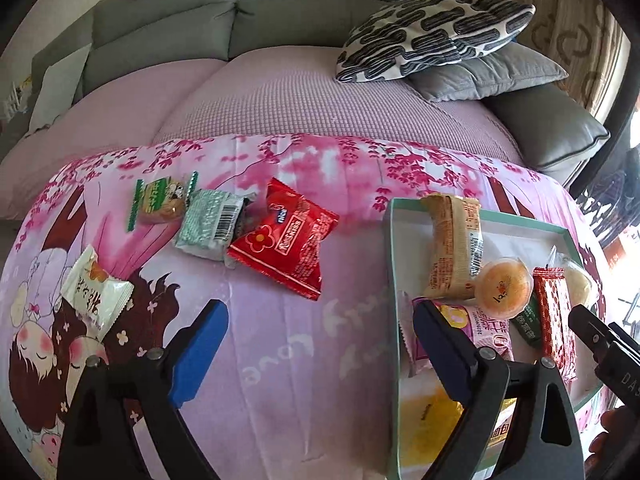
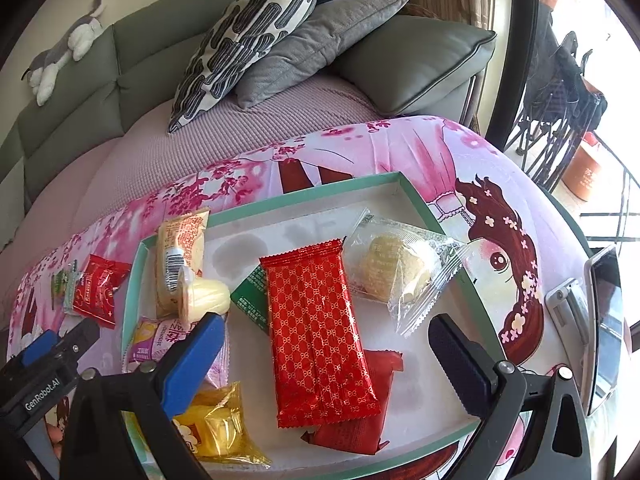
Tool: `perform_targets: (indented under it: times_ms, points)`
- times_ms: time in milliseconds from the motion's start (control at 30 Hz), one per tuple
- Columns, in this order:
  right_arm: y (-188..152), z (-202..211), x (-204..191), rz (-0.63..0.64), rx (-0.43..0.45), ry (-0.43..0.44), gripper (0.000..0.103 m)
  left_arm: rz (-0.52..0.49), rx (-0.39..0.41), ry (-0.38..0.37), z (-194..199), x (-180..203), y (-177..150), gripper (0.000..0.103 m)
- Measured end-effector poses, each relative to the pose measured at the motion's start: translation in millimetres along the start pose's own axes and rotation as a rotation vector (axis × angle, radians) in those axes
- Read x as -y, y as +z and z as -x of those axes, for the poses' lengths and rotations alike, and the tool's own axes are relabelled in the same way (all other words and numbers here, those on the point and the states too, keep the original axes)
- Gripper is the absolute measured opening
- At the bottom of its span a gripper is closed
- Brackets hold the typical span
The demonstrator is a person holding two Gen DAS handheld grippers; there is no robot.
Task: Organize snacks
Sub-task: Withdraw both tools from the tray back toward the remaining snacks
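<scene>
My left gripper (image 1: 320, 348) is open over bare pink cloth, with nothing between its blue pads. Beyond it on the cloth lie a red packet (image 1: 284, 240), a silver-green packet (image 1: 212, 224), a green-edged biscuit packet (image 1: 162, 200) and a white packet (image 1: 98, 288). To the right stands a green-rimmed tray (image 2: 320, 188) holding several snacks. My right gripper (image 2: 330, 356) hangs open above the tray. A red patterned bar (image 2: 320, 328) lies flat between its pads, untouched. Around the bar lie a clear-wrapped pale cake (image 2: 400, 272), a jelly cup (image 2: 204, 296), a tan bread packet (image 2: 180, 248) and a yellow packet (image 2: 216, 428).
A phone (image 2: 604, 320) rests at the table's right edge. Behind the table is a grey sofa (image 1: 168, 28) with a patterned cushion (image 1: 432, 36), a grey cushion (image 2: 320, 40) and a plush toy (image 2: 64, 52). The cloth's far edge meets a pink sofa cover (image 1: 280, 96).
</scene>
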State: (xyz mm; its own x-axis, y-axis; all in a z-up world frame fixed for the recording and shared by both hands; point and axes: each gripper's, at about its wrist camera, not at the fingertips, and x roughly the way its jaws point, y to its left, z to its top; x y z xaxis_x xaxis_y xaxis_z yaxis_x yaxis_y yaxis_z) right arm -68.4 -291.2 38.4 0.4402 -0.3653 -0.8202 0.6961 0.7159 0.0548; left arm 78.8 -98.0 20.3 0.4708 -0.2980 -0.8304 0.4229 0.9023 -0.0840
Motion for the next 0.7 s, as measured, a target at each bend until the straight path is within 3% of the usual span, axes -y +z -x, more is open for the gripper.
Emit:
perform_targets:
  times_ms: [200, 700]
  points:
    - [-2, 2, -21, 0.042, -0.002, 0.030, 0.103, 0.022, 0.030, 0.014, 9, -23, -6, 0.094]
    - [-16, 7, -79, 0.180, -0.004, 0.099, 0.103, 0.148, 0.009, 0.037, 12, -83, -24, 0.094]
